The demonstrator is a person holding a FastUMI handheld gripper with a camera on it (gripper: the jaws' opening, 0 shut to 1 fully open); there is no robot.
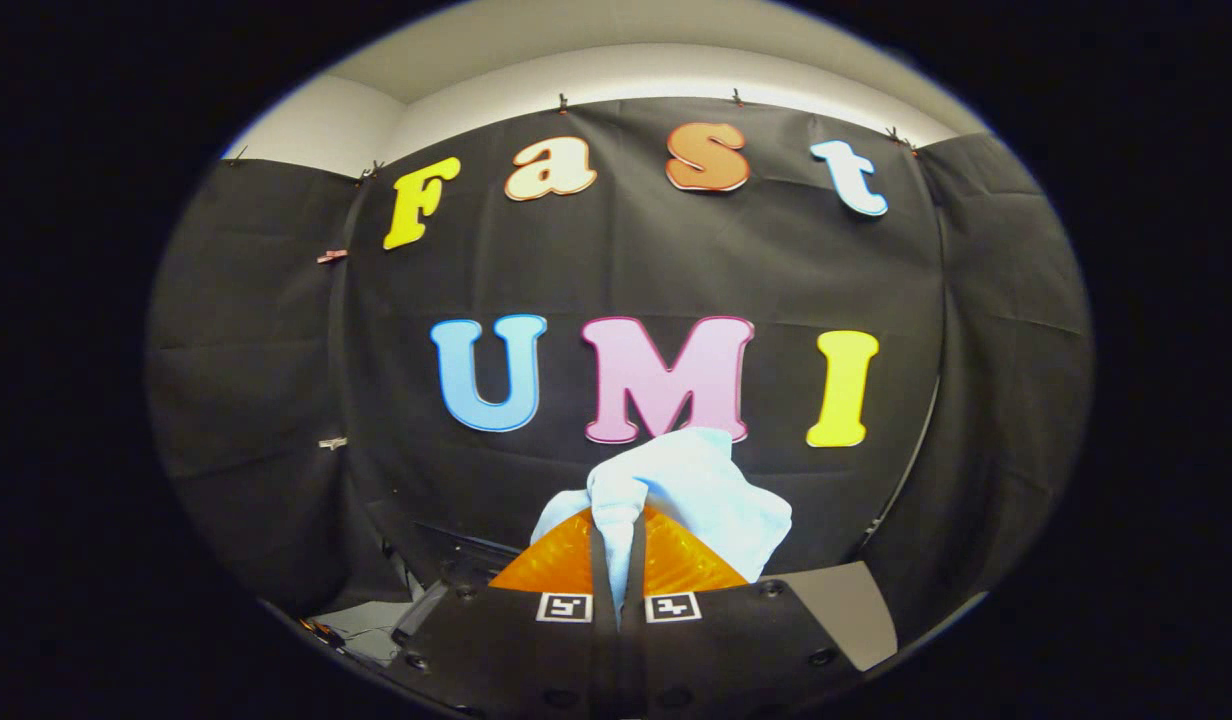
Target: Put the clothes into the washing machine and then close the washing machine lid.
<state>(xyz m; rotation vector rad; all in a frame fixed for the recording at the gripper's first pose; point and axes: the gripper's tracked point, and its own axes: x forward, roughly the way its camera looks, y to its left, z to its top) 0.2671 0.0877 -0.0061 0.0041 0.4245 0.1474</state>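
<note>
My jaws were nearly closed, pinching a fold of the pale blue cloth (pixel 696 500) between both orange fingers (pixel 561 560). The cloth bunched up ahead of the fingertips, held aloft before the booth's black wall (pixel 276 350).

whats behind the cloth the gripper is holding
The gripper is shut on a pale blue cloth, bunched above its orange fingers. Behind it hangs the booth's black wall. The cloth covers the wall's lower middle.
</note>
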